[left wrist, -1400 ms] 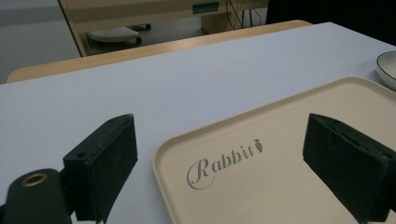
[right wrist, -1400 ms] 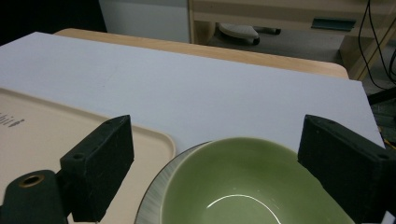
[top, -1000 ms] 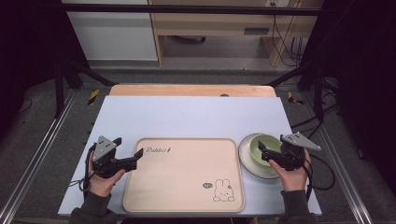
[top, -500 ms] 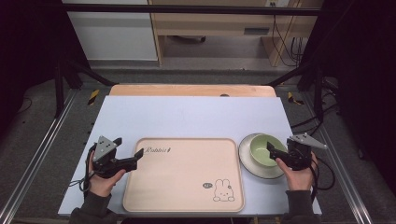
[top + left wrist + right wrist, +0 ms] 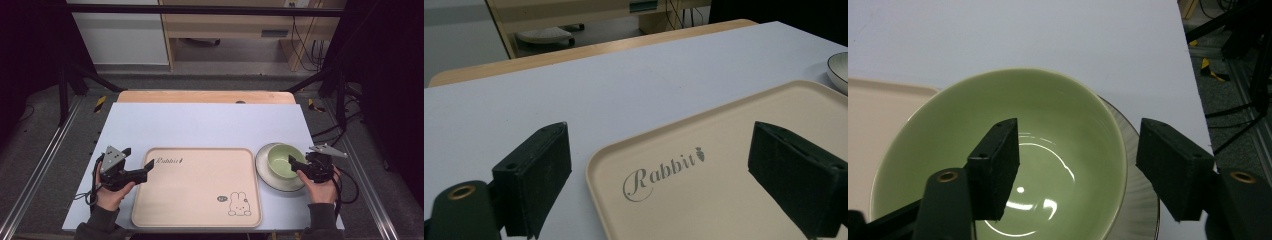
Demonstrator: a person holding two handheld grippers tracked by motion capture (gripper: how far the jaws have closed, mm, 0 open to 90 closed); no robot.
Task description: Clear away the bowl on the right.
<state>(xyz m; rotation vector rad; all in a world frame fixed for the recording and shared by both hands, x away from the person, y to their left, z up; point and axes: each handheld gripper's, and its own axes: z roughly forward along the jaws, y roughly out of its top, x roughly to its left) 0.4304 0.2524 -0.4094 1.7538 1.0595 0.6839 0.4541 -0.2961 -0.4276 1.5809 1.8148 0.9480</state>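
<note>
A pale green bowl (image 5: 281, 159) stands on a white plate (image 5: 267, 176) to the right of a beige tray (image 5: 197, 192) marked "Rabbit". My right gripper (image 5: 295, 165) is at the bowl's right rim. In the right gripper view, one jaw hangs inside the bowl (image 5: 1058, 115) and the other outside, over the plate (image 5: 1143, 200). The jaws of the right gripper (image 5: 1078, 135) have just been closing, with the rim between them but untouched. My left gripper (image 5: 146, 170) rests open at the tray's left edge. The tray's corner (image 5: 704, 200) lies between the wide jaws of the left gripper (image 5: 664, 185).
The pale blue table top (image 5: 200, 125) stretches beyond the tray to a wooden strip at the far edge. Metal frame rails run along both sides. The table's right edge is close beside the plate. The plate's rim (image 5: 838, 70) shows at the far right of the left gripper view.
My right gripper has shifted slightly right and down onto the bowl's right rim, and its jaws stand narrower. The left gripper has stayed put.
</note>
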